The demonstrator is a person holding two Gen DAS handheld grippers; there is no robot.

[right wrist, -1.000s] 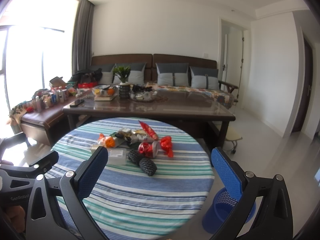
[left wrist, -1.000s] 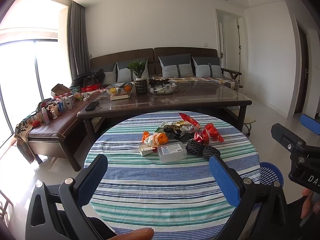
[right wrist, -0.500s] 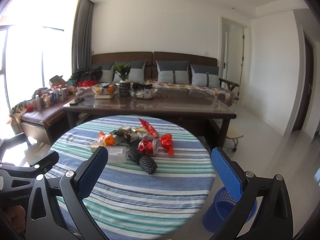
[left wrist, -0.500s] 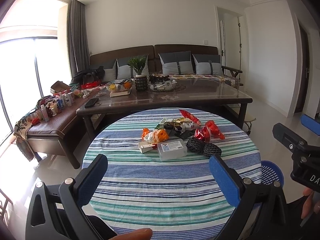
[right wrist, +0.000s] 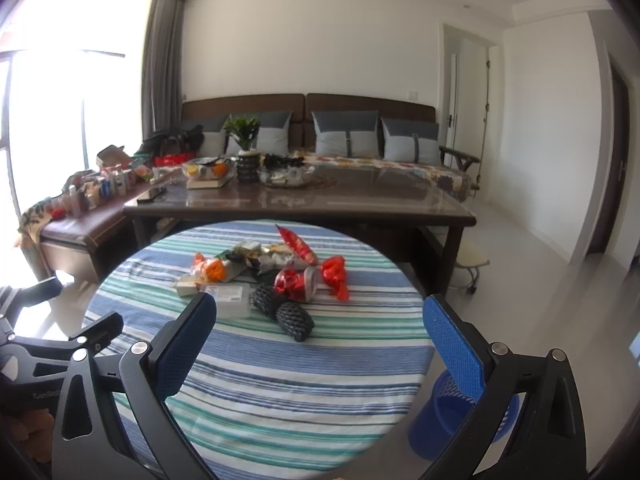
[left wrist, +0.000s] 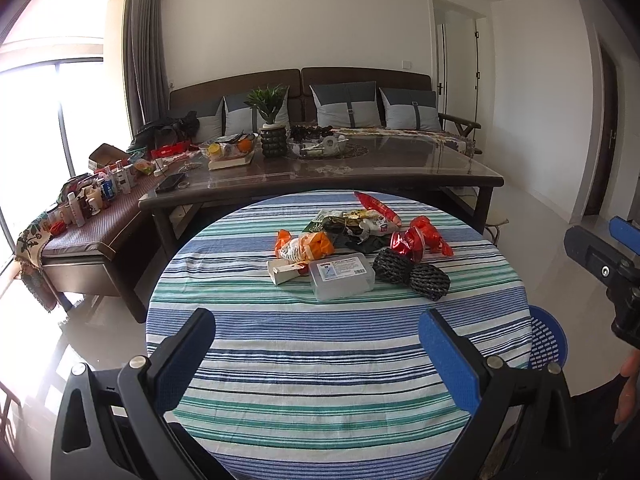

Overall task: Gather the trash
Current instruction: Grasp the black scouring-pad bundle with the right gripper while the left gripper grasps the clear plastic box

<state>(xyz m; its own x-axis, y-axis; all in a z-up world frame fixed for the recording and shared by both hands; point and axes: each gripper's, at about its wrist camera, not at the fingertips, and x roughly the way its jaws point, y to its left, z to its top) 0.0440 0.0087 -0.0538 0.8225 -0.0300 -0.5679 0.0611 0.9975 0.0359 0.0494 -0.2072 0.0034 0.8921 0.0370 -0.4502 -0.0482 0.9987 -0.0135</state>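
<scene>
Trash sits nearer both spread, empty tongs than before.

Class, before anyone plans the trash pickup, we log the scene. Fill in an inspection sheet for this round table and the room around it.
Surface: round table under a striped cloth, near half bare.
Job's things: trash pile mid-table: wrappers, clear plastic box, black mesh sleeves; blue basket on the floor at the table's right.
Clutter: bottles on the side bench.
Grippers: left claw and right claw open, empty, short of the pile.
Cables: nothing seen.
Surroundings: coffee table, sofa.
</scene>
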